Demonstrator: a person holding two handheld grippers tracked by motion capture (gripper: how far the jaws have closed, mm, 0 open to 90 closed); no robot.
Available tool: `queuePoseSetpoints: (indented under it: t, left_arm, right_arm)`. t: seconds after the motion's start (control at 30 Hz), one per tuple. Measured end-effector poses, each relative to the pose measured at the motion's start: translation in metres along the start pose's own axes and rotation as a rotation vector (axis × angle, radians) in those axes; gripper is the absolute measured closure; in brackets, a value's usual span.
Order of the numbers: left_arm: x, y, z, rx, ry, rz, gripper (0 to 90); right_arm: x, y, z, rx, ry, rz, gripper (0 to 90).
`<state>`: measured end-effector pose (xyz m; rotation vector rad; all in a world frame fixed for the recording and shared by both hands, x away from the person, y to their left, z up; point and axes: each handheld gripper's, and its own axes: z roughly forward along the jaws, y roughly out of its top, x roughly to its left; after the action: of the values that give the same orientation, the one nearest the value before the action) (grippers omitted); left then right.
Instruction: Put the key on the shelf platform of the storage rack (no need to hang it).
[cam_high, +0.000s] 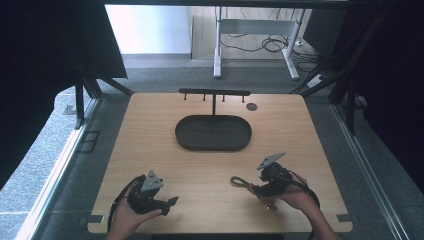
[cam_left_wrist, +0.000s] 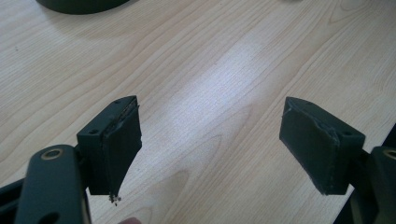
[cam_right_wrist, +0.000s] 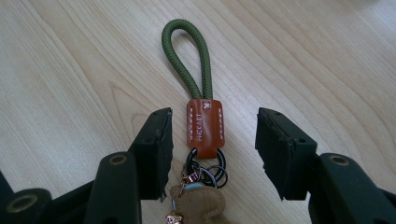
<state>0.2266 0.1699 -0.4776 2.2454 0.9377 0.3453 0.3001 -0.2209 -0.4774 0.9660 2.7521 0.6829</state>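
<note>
Keychain (cam_right_wrist: 204, 122) lies flat on the wooden bench (cam_high: 150, 135), near the front edge on the person's right side. It has a green cord loop (cam_right_wrist: 186, 56) at its far end, an orange-brown leather tab (cam_right_wrist: 205, 127) with pale stitching in the middle, and dark metal rings (cam_right_wrist: 208, 168) at the near end. A tan leather charm (cam_right_wrist: 198, 203) hangs off the rings, close to the camera in the right gripper view.

The right tool (cam_right_wrist: 212, 149) stands open around the keychain, one jaw on each side of the leather tab. Neither jaw touches the tab; the left-hand jaw in that view sits just beside it, and the other stands further off. In the high view the right tool (cam_high: 256, 189) rests in the person's right hand (cam_high: 295, 196), and the cord loop (cam_high: 239, 181) points away from it toward the middle of the bench.

The left tool (cam_left_wrist: 210, 149) is wide open over bare wood, with nothing between its jaws. In the high view the left tool (cam_high: 170, 202) sits in the left hand (cam_high: 131, 216), near the front left of the bench and well apart from the keychain.

Farther back, at the middle of the bench, is a dark oval tray (cam_high: 186, 134). Behind it stands a black T-shaped rack (cam_high: 214, 93) with small pegs under its bar. A small dark disc (cam_high: 251, 106) lies on the bench just right of the rack.
</note>
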Motion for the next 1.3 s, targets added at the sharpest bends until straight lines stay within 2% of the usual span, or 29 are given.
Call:
queuePoseSetpoints:
  t: [0.63, 1.0, 1.3]
  left_arm:
    - [0.001, 0.000, 0.000, 0.005, -0.005, 0.001, 21.3]
    - [0.001, -0.001, 0.000, 0.005, -0.005, 0.000, 21.3]
    - [0.001, 0.000, 0.000, 0.005, -0.004, 0.002, 21.3]
  right_arm:
    - [0.004, 0.002, 0.024, 0.075, 0.028, -0.016, 49.0]
    - [0.002, 0.003, 0.032, 0.114, 0.021, -0.016, 56.9]
    - [0.000, 0.004, 0.032, 0.118, 0.010, -0.011, 65.7]
